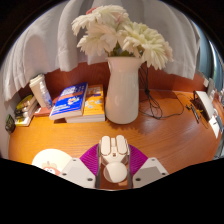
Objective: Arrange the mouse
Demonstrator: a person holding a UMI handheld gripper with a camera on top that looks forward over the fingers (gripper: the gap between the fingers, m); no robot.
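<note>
A white computer mouse lies lengthwise between my two fingers, its buttons pointing away from me. My gripper is shut on it: the purple pads press on both of its sides. It sits low over the wooden desk, just in front of a white vase; whether it touches the desk I cannot tell.
A tall white vase with pale flowers stands just beyond the mouse. Books lie to its left beside a white box. A white round object is near my left finger. A cable and a white device are at the right.
</note>
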